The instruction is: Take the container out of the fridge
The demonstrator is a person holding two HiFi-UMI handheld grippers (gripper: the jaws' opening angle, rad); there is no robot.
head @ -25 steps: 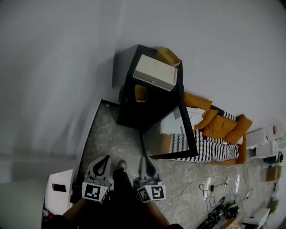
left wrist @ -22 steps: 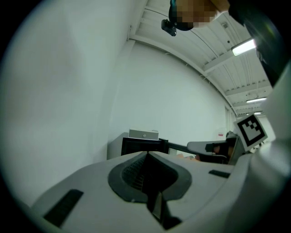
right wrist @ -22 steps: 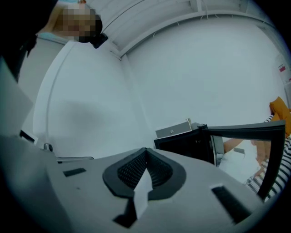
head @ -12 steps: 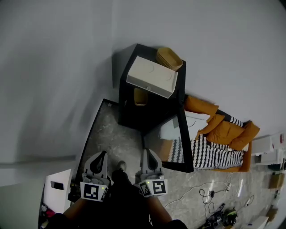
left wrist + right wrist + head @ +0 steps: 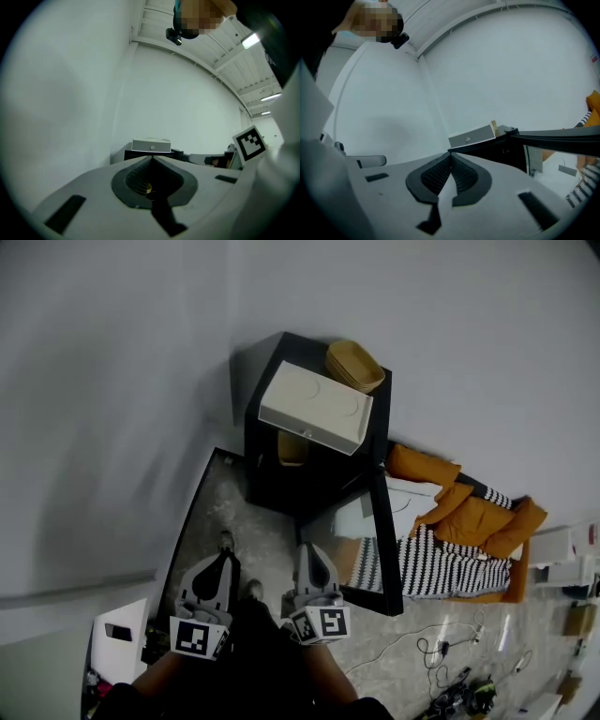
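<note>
Jaws together, left gripper (image 5: pixel 219 563) and right gripper (image 5: pixel 310 553) point at fridge (image 5: pixel 274 487).

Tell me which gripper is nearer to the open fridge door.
Right. The right gripper sits just beside the door, at its near left corner in the head view; the left gripper is farther left, away from the door.

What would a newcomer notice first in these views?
The black fridge against the wall draws the eye first. Its door is swung wide open, a white box sits on top and a yellowish container shows inside. Next comes the orange jacket heaped on the floor to the right. The left claw and right claw are shut and empty, low in the head view, short of the fridge.
</note>
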